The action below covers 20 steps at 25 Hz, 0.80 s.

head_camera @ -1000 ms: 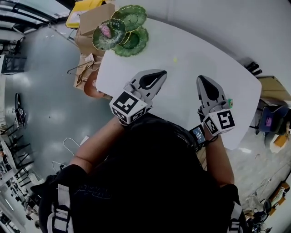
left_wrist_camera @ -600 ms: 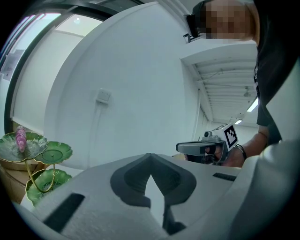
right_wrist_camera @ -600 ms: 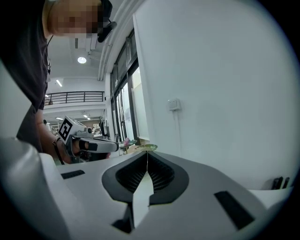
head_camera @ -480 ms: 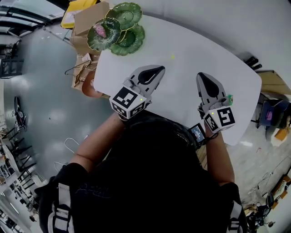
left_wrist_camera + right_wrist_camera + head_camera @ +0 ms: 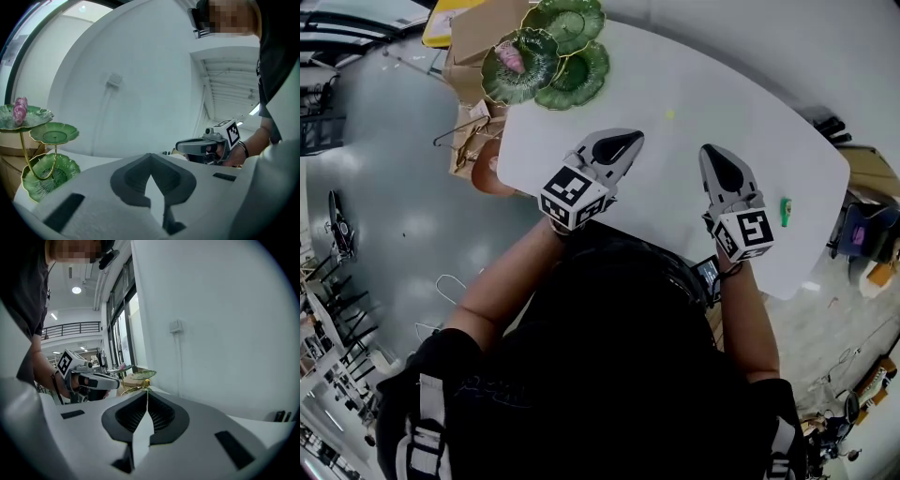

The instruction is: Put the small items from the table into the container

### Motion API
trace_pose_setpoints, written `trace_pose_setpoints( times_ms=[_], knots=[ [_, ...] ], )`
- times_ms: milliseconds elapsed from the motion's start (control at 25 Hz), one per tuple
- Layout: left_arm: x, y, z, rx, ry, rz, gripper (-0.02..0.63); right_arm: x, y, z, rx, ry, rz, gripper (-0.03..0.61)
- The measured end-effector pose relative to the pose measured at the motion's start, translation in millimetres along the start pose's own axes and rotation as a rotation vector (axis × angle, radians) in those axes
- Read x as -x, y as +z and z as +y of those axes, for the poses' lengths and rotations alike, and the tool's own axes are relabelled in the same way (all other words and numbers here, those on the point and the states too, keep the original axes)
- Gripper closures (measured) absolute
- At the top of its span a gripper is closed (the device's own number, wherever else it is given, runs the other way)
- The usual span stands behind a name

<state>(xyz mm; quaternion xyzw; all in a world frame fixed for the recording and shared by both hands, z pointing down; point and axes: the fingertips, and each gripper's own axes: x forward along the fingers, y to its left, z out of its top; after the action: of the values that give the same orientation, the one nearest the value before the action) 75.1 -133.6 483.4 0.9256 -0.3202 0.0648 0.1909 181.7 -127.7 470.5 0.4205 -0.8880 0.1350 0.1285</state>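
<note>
- Lower over the white table (image 5: 750, 112) than a second ago: both hand-held grippers. More plainly in view now: the small green oblong piece (image 5: 786, 211), earlier tight against the marker cube of the right one.
- Left gripper (image 5: 625, 142): jaws pressed together, nothing between them.
- Right gripper (image 5: 713, 159): jaws pressed together as well, also empty.
- Lying flat on the table just to the right of the right gripper: the green piece, level with the marker cube, behind the tips and not touching. Long axis roughly parallel to the pointing direction of this gripper.
- Judged the nearer tool for this piece: the right gripper, with the left gripper well apart on the other side.
- Probably calls for drawing the right gripper back, turning it outward and then spreading the jaws, with the piece beside the body and not ahead of the tips.
- Ahead of both tips, about between them: a tiny yellow-green bit (image 5: 669, 114) on the table, too small to tell the shape.
- Far ahead at the left corner of the table: the green leaf-shaped tiered dish stand (image 5: 581, 86), presumably the container, with a pink item (image 5: 514, 58) already in one dish. Nearer to the left gripper than to the right.
</note>
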Motion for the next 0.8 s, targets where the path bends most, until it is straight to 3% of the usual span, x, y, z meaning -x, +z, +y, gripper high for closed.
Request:
trace_pose_setpoints(
  times_ms=[400, 600, 800],
  knots=[
    [-31, -33, 32, 0.005, -0.064, 0.063, 0.609, -70, -51, -22, -0.115, -0.008, 0.08, 0.557],
    [-46, -59, 48, 0.028, -0.091, 0.129, 0.609, -102, -81, -37, -0.161, -0.037, 0.137, 0.523],
    [-58, -78, 67, 0.04, -0.108, 0.178, 0.609, -127, -114, -50, -0.141, -0.066, 0.219, 0.492]
  ],
)
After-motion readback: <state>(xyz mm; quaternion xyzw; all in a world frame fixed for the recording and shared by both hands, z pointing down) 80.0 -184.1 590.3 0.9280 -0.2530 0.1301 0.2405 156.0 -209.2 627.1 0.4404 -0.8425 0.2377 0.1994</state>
